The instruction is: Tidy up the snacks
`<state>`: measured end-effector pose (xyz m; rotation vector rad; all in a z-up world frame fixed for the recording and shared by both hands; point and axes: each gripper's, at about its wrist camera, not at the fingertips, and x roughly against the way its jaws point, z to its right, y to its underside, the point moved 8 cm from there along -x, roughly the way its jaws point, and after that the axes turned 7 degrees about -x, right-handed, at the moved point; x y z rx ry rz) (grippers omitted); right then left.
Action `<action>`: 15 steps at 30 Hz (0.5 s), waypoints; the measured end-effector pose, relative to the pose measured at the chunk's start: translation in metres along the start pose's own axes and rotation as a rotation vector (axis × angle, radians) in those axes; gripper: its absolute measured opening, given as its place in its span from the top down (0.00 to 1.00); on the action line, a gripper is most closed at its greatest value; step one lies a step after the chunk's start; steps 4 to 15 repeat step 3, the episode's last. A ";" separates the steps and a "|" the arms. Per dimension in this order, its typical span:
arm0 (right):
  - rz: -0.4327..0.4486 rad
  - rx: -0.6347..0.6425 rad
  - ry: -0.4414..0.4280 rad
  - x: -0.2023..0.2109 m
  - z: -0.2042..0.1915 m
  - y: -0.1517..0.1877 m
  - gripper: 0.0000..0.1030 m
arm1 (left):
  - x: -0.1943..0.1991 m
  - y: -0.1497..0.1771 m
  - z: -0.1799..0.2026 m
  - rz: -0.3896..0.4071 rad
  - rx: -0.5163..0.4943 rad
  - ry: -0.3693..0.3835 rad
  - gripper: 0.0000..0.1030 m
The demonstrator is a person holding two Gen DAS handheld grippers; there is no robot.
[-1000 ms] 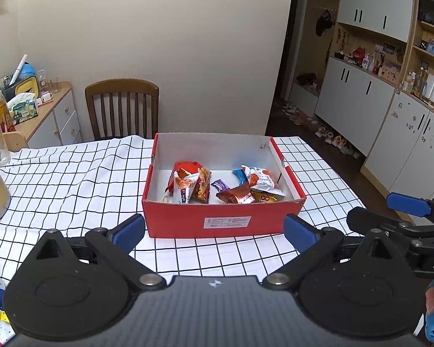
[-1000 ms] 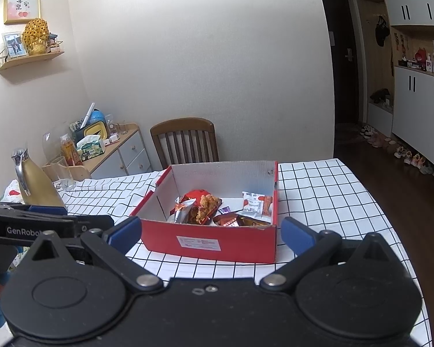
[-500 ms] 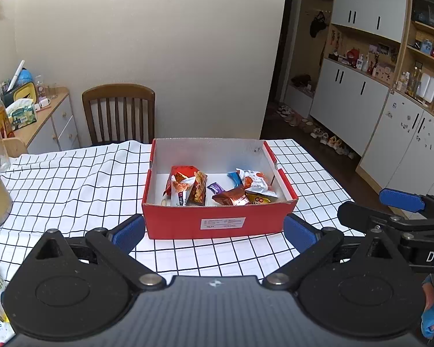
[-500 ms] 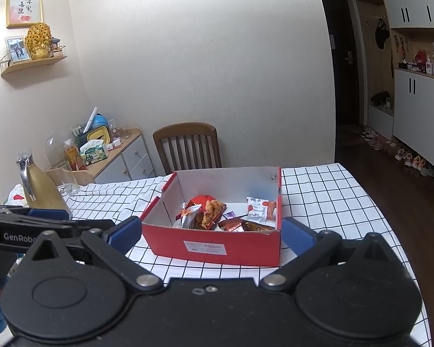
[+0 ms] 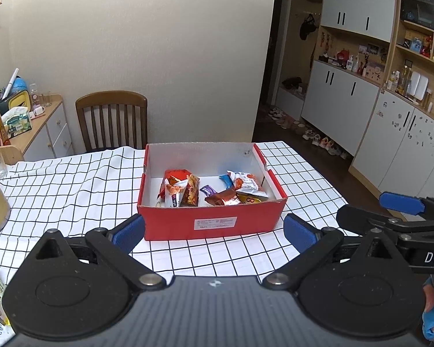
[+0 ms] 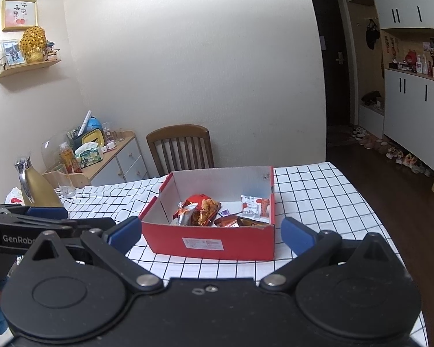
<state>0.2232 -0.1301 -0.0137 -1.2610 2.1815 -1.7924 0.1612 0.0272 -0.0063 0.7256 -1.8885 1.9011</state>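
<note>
A red cardboard box [image 5: 188, 222] [image 6: 188, 240] with a white inside stands on the checked tablecloth and holds several snack packets [image 5: 185, 188] [image 6: 199, 211]. Among them are a red-and-orange bag [image 5: 175, 177], a white packet [image 5: 246, 183] [image 6: 253, 205] and a brown wrapper [image 5: 222, 199]. My left gripper [image 5: 214, 232] is open in front of the box with nothing between its blue-padded fingers. My right gripper [image 6: 211, 232] is also open and empty, just short of the box. In the left wrist view the right gripper [image 5: 402, 217] shows at the right edge.
A wooden chair [image 5: 112, 118] [image 6: 180, 147] stands behind the table by the wall. A gold jug [image 6: 36, 185] and a glass [image 6: 62, 180] sit at the table's left end. A sideboard [image 6: 112, 156] lies beyond. White cabinets [image 5: 390, 133] and shoes [image 5: 315, 138] line the right side.
Both grippers have drawn back and risen a little, so the box looks slightly farther and smaller. Both stay open, and the packets in the box have not moved.
</note>
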 end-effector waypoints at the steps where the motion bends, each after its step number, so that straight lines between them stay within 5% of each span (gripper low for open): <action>1: -0.003 -0.007 0.003 0.002 0.001 0.001 0.00 | 0.001 0.001 0.000 0.001 0.003 0.007 0.01; 15: -0.009 -0.021 0.013 0.004 0.002 0.003 0.00 | 0.002 0.003 0.001 0.001 0.005 0.019 0.01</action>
